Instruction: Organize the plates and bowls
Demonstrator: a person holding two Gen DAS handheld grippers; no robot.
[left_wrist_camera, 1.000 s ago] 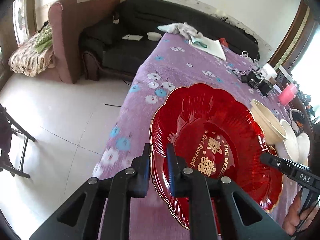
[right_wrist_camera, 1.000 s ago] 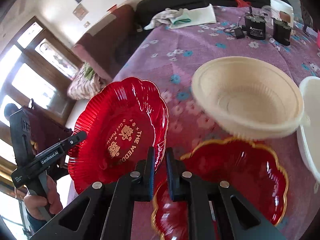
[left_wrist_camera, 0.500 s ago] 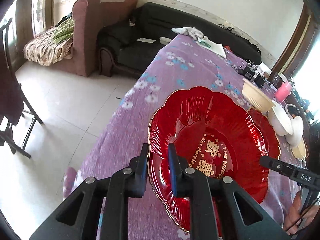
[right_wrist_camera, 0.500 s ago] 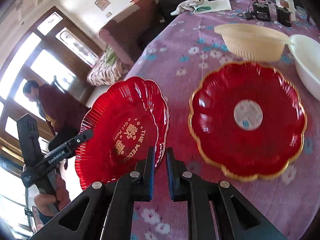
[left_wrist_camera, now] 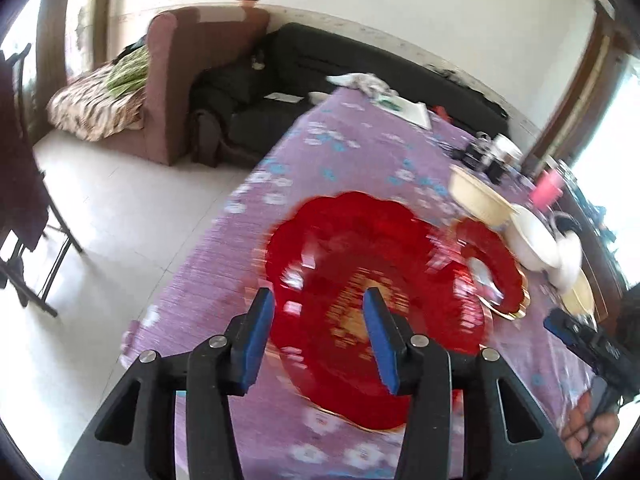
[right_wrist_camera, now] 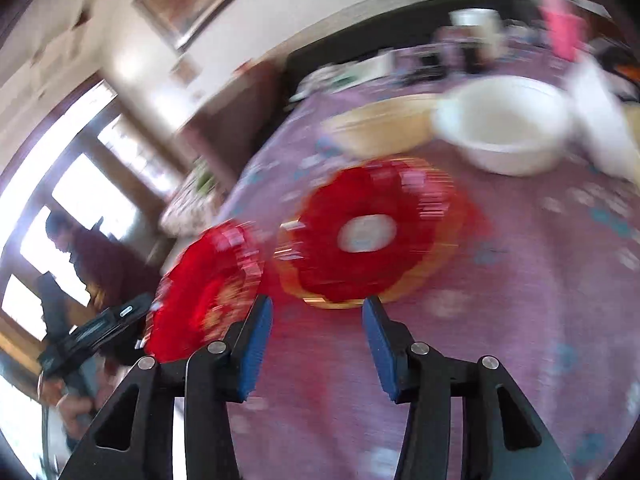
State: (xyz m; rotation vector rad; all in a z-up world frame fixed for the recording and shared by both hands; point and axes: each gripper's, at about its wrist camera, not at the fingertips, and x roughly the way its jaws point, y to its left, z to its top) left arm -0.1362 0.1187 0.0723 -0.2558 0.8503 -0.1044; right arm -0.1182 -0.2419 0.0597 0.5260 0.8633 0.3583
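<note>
Closest to me, the left tongs (left_wrist_camera: pixel 318 306) stood spread wide and gripped nothing, and the right tongs (right_wrist_camera: pixel 318 314) gaped just the same, both empty above the purple flowered bench (right_wrist_camera: pixel 520 300). Right under the left tongs lay the lettered red plate (left_wrist_camera: pixel 360 280), smeared by motion blur, its near rim close to the bench edge; whether it had fully settled flat I could not tell. Just beyond it, toward the right side, sat the second red plate (right_wrist_camera: pixel 368 232), the one with a pale disc at its centre, flat on the cloth and close beside the first.

To my eye these plates looked thin, glossy and rigid, probably light plastic, so slippery and liable to skid on the cloth. I judged the scalloped rim the only sensible place to pinch, one finger above and one below.

Farther back stood a cream bowl (right_wrist_camera: pixel 380 128) with a white bowl (right_wrist_camera: pixel 508 128) next to it, both likely light and easiest taken by the lip. Beyond those the bench held blurred clutter, then a dark sofa (left_wrist_camera: pixel 320 80).
</note>
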